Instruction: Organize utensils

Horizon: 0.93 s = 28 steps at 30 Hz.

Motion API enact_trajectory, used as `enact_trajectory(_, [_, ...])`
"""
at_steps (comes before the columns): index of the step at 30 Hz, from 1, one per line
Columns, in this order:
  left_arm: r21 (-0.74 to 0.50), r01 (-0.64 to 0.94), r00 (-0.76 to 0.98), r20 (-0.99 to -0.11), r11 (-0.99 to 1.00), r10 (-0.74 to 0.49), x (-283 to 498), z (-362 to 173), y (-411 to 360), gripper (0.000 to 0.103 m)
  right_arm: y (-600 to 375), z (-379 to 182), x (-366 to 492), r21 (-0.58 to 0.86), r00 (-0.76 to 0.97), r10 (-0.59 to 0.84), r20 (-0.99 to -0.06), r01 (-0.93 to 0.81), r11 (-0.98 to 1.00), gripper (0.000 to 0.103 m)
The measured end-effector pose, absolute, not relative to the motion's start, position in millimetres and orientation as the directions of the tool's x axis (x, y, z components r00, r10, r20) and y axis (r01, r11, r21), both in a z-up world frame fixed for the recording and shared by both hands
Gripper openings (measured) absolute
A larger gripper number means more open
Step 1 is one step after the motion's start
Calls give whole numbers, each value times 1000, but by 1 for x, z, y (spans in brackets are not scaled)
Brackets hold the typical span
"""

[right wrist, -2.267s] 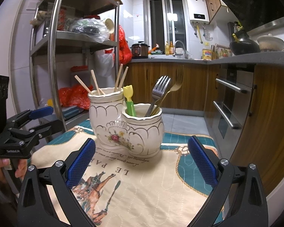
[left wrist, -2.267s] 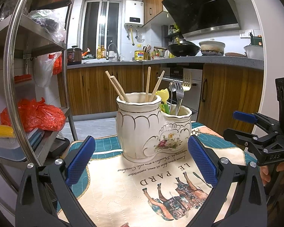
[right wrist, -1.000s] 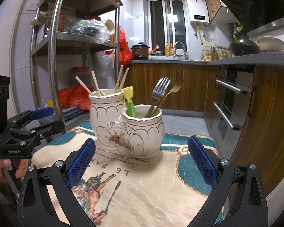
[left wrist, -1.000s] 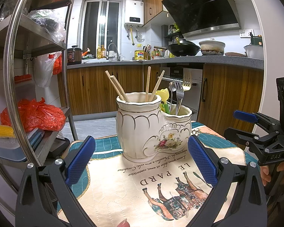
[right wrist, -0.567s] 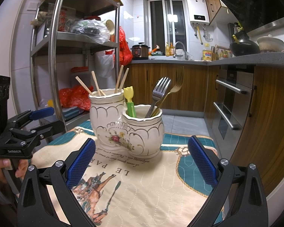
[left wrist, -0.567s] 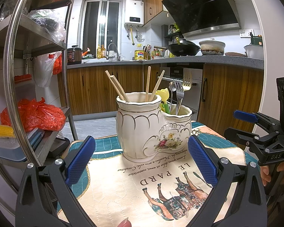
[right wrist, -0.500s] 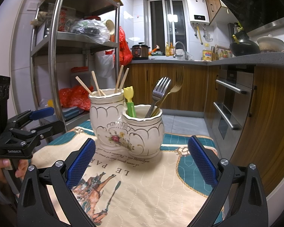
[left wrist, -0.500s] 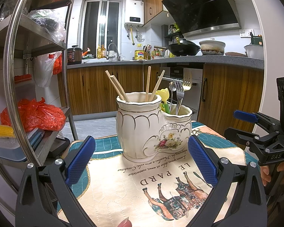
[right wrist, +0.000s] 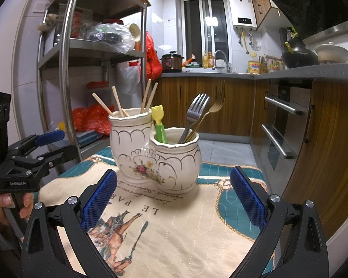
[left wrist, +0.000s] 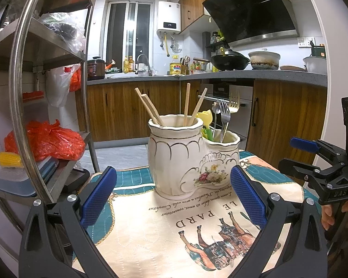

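A cream double ceramic utensil holder (left wrist: 185,159) (right wrist: 150,153) stands on a printed cloth. Its taller pot holds several wooden chopsticks (left wrist: 150,108) (right wrist: 118,104). The lower pot holds a silver fork (left wrist: 223,115) (right wrist: 193,113), a gold fork (right wrist: 214,110) and a yellow-green utensil (right wrist: 159,122). My left gripper (left wrist: 172,199) is open a little short of the holder, with nothing between its blue pads. My right gripper (right wrist: 172,199) is likewise open and empty in front of the lower pot. Each gripper shows at the edge of the other's view.
A steel shelf rack (left wrist: 46,92) (right wrist: 67,69) with red bags stands close on the left of the table. Wooden cabinets and an oven (right wrist: 283,125) lie behind. The printed tablecloth (left wrist: 174,231) spreads under both grippers, and a person's hand (right wrist: 4,203) holds the left gripper.
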State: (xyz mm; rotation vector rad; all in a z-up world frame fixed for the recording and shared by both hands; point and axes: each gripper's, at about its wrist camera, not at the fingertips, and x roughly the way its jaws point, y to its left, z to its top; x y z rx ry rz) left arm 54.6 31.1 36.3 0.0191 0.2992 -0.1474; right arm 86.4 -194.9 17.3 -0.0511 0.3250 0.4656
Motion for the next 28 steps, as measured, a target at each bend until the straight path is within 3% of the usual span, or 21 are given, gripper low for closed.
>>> enact_trajectory(28, [-1, 130, 943, -309, 991, -124, 57, 36, 32, 97, -195, 17, 86, 25, 844, 433, -318, -449, 893, 97])
